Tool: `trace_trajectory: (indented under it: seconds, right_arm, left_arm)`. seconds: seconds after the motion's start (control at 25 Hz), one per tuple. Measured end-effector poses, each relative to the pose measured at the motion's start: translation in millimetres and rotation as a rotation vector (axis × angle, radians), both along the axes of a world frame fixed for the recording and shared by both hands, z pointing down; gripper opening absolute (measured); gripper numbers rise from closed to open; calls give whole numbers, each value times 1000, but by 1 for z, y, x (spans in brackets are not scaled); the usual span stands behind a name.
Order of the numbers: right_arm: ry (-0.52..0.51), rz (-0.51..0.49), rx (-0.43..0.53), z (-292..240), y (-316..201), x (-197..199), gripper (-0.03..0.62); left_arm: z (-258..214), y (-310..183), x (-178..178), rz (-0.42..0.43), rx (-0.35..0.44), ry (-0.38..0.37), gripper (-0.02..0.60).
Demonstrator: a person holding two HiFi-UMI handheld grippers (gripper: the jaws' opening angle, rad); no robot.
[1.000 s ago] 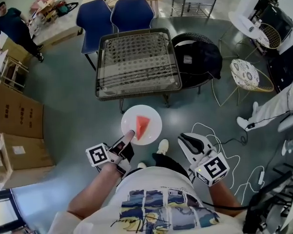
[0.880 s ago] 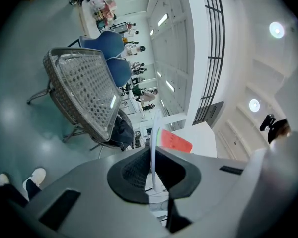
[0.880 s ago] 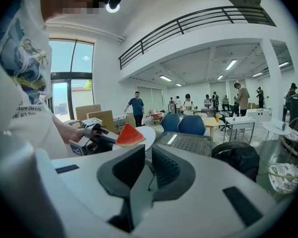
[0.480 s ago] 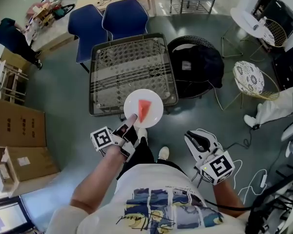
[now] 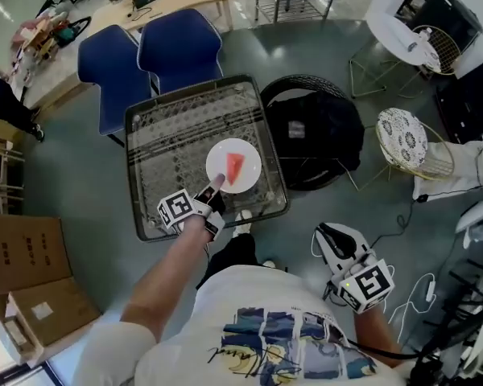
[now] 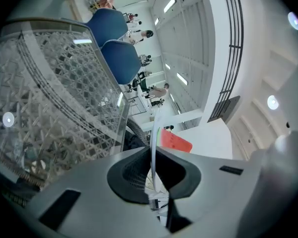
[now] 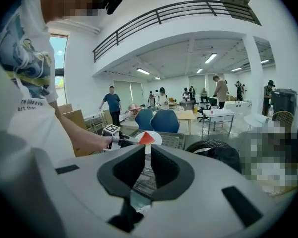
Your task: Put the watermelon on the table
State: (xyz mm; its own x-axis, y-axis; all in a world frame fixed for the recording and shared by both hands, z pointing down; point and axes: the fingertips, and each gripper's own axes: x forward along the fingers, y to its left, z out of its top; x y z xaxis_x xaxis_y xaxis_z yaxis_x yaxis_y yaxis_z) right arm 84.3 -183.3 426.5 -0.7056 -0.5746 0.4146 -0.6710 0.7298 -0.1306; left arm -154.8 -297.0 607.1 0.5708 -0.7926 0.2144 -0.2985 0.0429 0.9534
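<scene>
The left gripper (image 5: 214, 189) is clenched on the near rim of a white plate (image 5: 248, 153), the thin edge pinched between its pads. The watermelon (image 5: 235, 167), a red wedge, lies on the middle of that plate, just beyond the jaws on their far side, with its long axis running roughly near to far, in line with the gripper.

What the set-down turns on is plate against table (image 5: 165, 147) — the plate hangs over the glass top's near-right part, close to the right edge and not far from the near one. Whether it already rests on the glass or is just above it, I cannot tell.

Open room lies to the left and farther in, where the latticed top is bare. To the right, just past the table's edge, stands a dark round seat (image 5: 314, 123); two blue chairs (image 5: 141, 55) stand at the far side.

The right gripper (image 5: 332, 235) hangs well apart at the near right — jaws slightly parted, nothing between them. The left hand is the one placed for lowering the plate.
</scene>
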Motion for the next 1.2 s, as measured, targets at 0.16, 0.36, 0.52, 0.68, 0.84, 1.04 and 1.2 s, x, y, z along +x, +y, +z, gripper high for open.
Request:
trace_trajectory:
  seconds: [0.16,0.36,0.52,0.68,0.84,1.04,1.2]
  right_arm:
    - [9,82,-55,5,-44,-7,28]
    - [46,157,-139,22,-76,-11,28]
    - [63,208,-194,31,-92,-13,28]
    - [87,236,-235,41,-105,-11,28]
    - [93,258,-265,47,-111,-10,28]
    - [86,274,-285,55,-116,-10,28]
    - [76,279,-281,55,-115,-7,28]
  left_arm:
    - [41,-78,-15,28,-37,-12,26]
    - [92,-162,-25,50,-77,-31,26]
    - [128,-210,-32,58,-119,-55,28]
    - [157,-247,-35,66,-153,-80,28]
    - [174,-273,-37,67,-189,-113,28]
    - [182,-289,-38,83,-225,-149,28]
    - [189,-290,-42,98,-271,-232,28]
